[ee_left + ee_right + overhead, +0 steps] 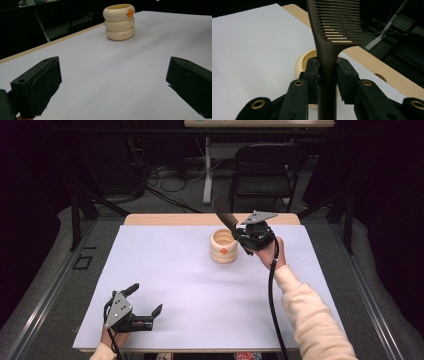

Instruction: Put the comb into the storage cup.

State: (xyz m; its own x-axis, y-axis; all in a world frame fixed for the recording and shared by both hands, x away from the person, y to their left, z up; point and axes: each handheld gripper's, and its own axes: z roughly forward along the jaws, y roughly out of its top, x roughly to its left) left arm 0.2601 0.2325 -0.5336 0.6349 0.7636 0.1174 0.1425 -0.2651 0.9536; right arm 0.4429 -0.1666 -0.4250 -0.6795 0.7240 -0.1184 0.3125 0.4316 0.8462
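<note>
The right hand-held gripper point(327, 75) is clamped on a comb point(329, 47), held just above the cream holder point(223, 246); next, judging by that, lower the handle into its mouth. The left hand-held gripper point(140, 307) rests spread open, well apart from the holder.

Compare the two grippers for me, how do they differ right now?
The right gripper is shut on the dark comb; the left gripper is open and holds nothing. The right is lifted beside the cream holder; the left sits low at the table's near edge. Both have black jaws.
</note>
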